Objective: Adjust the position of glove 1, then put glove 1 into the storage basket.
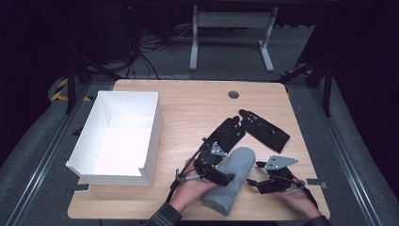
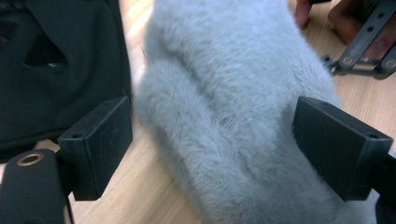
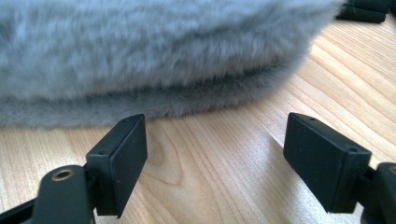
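Both grippers are standing with their jaws spread, gripping nothing. In the high view the left gripper point(image 1: 225, 178) is sitting at the lower middle of the frame, held by a hand coming in from the bottom edge, and is lying against the left flank of a grey fluffy slipper point(image 1: 231, 179). In the left gripper view its two black pads are straddling the slipper's point(image 2: 233, 107) fur, one pad clear of it on the left, the other at its right edge; whether that pad is touching the fur cannot be told. The right gripper point(image 1: 256, 183) is resting at the lower right of the high view, just beside the slipper's right side. In the right gripper view its pads are hanging apart over bare wood, with the slipper point(image 3: 154, 60) lying across the upper part of the frame just beyond them. Above the slipper in the high view, two black gloves point(image 1: 256, 128) are lying on the wooden table point(image 1: 188, 99). A white box point(image 1: 120, 136) is occupying the left half of the table.
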The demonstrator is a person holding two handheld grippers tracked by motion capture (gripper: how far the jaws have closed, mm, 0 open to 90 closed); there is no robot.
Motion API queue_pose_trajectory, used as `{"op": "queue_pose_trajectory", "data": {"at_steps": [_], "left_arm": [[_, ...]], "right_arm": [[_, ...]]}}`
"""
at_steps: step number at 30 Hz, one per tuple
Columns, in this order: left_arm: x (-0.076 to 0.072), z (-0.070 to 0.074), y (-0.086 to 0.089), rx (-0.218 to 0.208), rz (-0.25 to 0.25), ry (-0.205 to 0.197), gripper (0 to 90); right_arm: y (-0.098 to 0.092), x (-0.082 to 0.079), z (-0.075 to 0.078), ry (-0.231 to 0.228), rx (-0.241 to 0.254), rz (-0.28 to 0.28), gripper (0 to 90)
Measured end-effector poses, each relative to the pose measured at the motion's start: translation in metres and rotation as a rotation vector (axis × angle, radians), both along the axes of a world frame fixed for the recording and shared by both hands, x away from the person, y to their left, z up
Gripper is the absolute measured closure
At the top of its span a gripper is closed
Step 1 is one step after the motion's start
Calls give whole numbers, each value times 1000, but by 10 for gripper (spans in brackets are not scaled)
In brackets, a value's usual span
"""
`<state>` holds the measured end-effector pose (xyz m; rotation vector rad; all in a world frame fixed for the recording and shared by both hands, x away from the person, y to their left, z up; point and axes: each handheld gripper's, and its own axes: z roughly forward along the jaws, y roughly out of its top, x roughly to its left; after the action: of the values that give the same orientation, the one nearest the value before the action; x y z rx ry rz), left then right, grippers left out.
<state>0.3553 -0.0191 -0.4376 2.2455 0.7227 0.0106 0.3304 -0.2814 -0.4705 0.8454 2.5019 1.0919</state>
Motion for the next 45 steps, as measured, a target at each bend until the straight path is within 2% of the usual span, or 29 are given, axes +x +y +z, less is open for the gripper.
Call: {"op": "queue_pose_trajectory", "data": {"at_steps": [7,12,16,19,21,25,28,33,40,45], "left_arm": [[-1,-11,-6,5,-10,30,136],[3,-18,-6,4,-11,99,135],[5,-21,-8,3,-15,120,134],[5,-20,-8,6,-26,119,142],[5,-20,-9,2,-40,123,177],[6,-19,-9,-10,-85,158,335],[7,-18,-10,-15,-99,191,460],[6,-14,-10,-3,-112,185,605],[6,-7,-5,-23,-115,178,656],[6,3,1,-38,-119,168,656]], "right_arm": [[0,0,0,-1,-4,5,225],[5,0,1,-9,11,33,350],[6,-1,1,-10,15,44,381],[8,-1,1,-11,17,53,409],[9,-1,0,-15,21,57,424],[9,-1,1,-15,17,62,429],[10,-1,1,-15,17,63,430],[10,-1,1,-15,15,64,424],[8,0,0,-5,13,43,299],[8,0,0,-2,8,34,272]]}}
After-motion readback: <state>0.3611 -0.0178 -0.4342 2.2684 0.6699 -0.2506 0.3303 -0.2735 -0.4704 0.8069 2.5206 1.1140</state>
